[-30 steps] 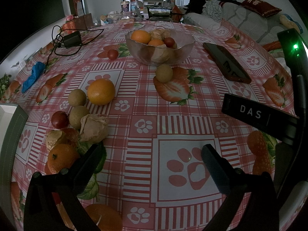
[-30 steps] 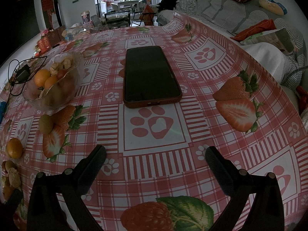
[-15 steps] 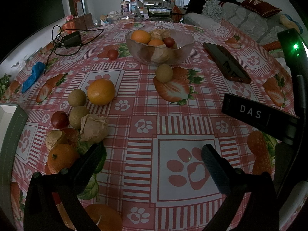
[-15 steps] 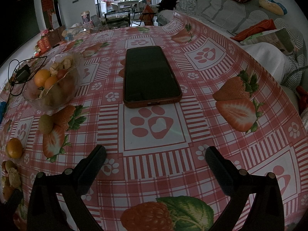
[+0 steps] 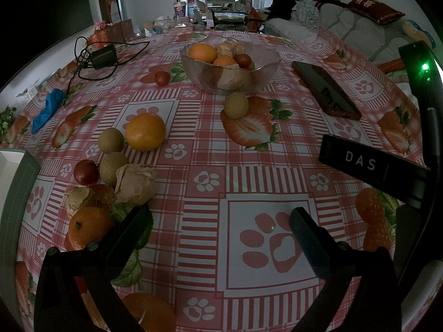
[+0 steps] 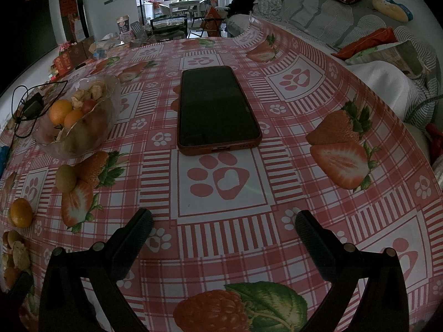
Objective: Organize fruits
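A glass bowl at the table's far middle holds oranges, a cherry tomato and husked fruit; it also shows in the right wrist view. Loose fruit lies on the tablecloth: a large orange, a tan round fruit near the bowl, a cherry tomato, and a cluster at the left with a husked fruit, a red tomato and a mandarin. My left gripper is open and empty, just right of that cluster. My right gripper is open and empty, in front of the phone.
A phone in a red case lies right of the bowl. A charger with cable and a blue cloth sit at the far left. A white box stands at the left edge. A sofa with cushions borders the right.
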